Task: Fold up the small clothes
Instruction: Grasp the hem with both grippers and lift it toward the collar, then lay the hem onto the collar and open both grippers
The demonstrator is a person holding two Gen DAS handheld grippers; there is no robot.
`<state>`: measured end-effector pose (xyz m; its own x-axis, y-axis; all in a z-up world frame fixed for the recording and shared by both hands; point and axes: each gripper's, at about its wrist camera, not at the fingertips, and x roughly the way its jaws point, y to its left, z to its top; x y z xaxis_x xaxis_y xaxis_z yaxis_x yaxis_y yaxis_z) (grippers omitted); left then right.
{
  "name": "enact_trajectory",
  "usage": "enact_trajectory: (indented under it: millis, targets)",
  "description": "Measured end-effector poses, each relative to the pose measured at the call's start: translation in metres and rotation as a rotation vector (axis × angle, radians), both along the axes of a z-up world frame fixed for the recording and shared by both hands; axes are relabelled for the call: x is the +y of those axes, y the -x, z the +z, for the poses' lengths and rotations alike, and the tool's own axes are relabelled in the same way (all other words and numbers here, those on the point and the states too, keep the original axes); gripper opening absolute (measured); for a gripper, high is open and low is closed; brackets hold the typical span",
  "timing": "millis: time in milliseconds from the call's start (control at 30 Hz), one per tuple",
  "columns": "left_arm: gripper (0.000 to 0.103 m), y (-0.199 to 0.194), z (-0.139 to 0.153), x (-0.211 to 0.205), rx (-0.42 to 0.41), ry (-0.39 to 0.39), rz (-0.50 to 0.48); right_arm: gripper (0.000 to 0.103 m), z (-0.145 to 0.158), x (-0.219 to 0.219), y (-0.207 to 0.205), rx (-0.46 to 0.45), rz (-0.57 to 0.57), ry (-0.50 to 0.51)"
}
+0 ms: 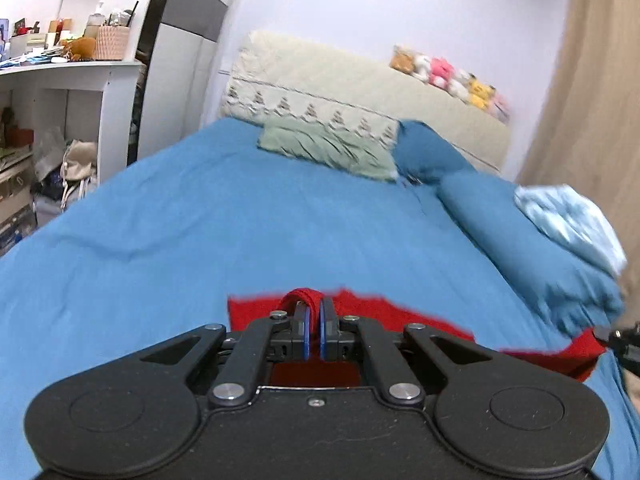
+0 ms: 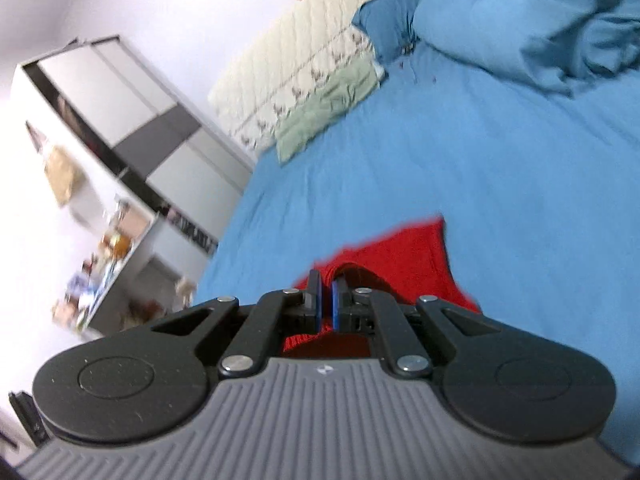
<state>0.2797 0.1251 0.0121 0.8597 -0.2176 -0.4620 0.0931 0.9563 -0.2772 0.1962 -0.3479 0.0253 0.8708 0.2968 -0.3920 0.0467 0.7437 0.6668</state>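
Observation:
A small red garment (image 1: 404, 318) lies stretched across the blue bed sheet (image 1: 200, 220). My left gripper (image 1: 314, 308) is shut on a bunched red edge of it, which loops over the fingertips. The right gripper shows at the far right of the left wrist view (image 1: 618, 338), at the garment's other end. In the right wrist view my right gripper (image 2: 326, 284) is shut on a fold of the red garment (image 2: 412, 256), which spreads ahead over the sheet (image 2: 500, 160). Both views are blurred.
A green folded cloth (image 1: 328, 148) lies by the beige quilted headboard (image 1: 360, 80). A blue duvet (image 1: 532, 240) with a light blue cloth (image 1: 572, 220) is heaped at the right. Plush toys (image 1: 448, 74) line the headboard. A cluttered white shelf (image 1: 60, 80) stands left.

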Motion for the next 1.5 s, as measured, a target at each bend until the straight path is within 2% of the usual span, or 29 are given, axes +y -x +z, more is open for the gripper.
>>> enact_trajectory:
  millis: [133,167,267,433,567,733,900,967,1000,1033,1067,1100,1167,1233,1367,1433,1500]
  targets:
    - [0.004,-0.080,-0.028,0.000,0.051,0.035,0.084,0.020,-0.014,0.001,-0.095,-0.004,-0.041,0.069]
    - [0.004,-0.096,-0.039,0.000,0.068,0.053,0.096,0.020,-0.023,0.004,-0.116,0.003,-0.051,0.099]
    - [0.004,-0.138,-0.079,-0.003,0.130,0.040,0.125,0.020,-0.061,0.007,-0.164,0.058,-0.053,0.121]
    - [0.004,-0.176,-0.127,0.005,0.179,0.063,0.163,0.020,-0.113,0.011,-0.206,0.094,-0.023,0.168]
    - [0.004,-0.205,-0.143,0.007,0.192,0.081,0.172,0.020,-0.133,0.013,-0.236,0.091,0.008,0.211]
    - [0.004,-0.231,-0.159,-0.004,0.221,0.040,0.169,0.020,-0.155,0.018,-0.262,0.104,0.022,0.288]
    - [0.005,-0.239,-0.162,-0.016,0.226,-0.032,0.142,0.021,-0.165,0.019,-0.269,0.123,0.021,0.330]
    - [0.019,-0.232,-0.152,-0.019,0.216,-0.081,0.145,0.032,-0.161,0.017,-0.267,0.130,0.015,0.339]
    - [0.027,-0.225,-0.144,-0.019,0.209,-0.111,0.156,0.057,-0.156,0.016,-0.263,0.135,0.001,0.341]
    - [0.046,-0.215,-0.136,-0.020,0.190,-0.138,0.161,0.080,-0.149,0.014,-0.256,0.133,-0.023,0.345]
    - [0.060,-0.203,-0.127,-0.021,0.170,-0.165,0.164,0.086,-0.141,0.012,-0.245,0.115,-0.052,0.349]
    - [0.064,-0.190,-0.119,-0.022,0.151,-0.189,0.161,0.090,-0.134,0.010,-0.236,0.106,-0.058,0.352]
    - [0.066,-0.162,-0.108,-0.029,0.147,-0.226,0.124,0.089,-0.123,0.014,-0.221,0.120,-0.029,0.368]
    - [0.066,-0.144,-0.112,-0.037,0.197,-0.235,0.071,0.090,-0.121,0.026,-0.211,0.145,0.025,0.398]
    - [0.066,-0.128,-0.155,-0.050,0.362,-0.258,0.000,0.089,-0.142,0.062,-0.205,0.246,0.168,0.495]
    - [0.066,-0.126,-0.173,-0.052,0.402,-0.278,-0.007,0.089,-0.160,0.068,-0.205,0.301,0.169,0.541]
    - [0.066,-0.125,-0.177,-0.053,0.391,-0.291,-0.013,0.088,-0.175,0.061,-0.207,0.356,0.110,0.565]
